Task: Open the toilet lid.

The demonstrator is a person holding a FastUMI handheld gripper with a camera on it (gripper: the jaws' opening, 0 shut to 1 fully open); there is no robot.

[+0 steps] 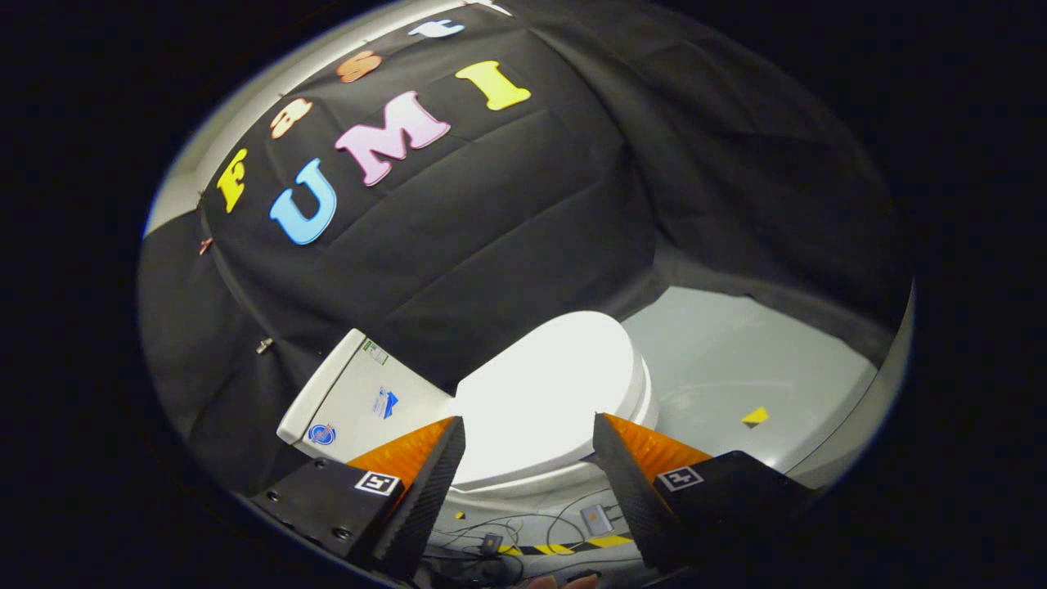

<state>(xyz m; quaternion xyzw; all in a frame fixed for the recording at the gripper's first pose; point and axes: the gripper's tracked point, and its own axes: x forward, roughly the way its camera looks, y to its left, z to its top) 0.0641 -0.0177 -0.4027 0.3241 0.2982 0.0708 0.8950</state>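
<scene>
The gripper (529, 433) is wide open and holds nothing. Its two fingers stick up with a big gap between them, and they touch nothing.

The toilet lid (544, 393) is white and shut down flat on the toilet. It sits just ahead of the fingers, at 12 o'clock from the gap. The near edge of the lid shows right between the two fingertips.

The tank (360, 401) is the white box behind the lid. It is at about 10 o'clock from the gap, just past the left finger. It has small stickers on it.

The floor (736, 368) is pale gray. It spreads out past the right finger, at about 2 o'clock. A little yellow mark (755, 415) lies on it, well apart from the toilet.

Some thin wires (523, 523) and a small box lie on the floor below the lid, at 6 o'clock, between the fingers. A striped yellow and black tape (572, 545) runs there too.

A black cloth wall (507, 221) hangs behind the toilet.
</scene>
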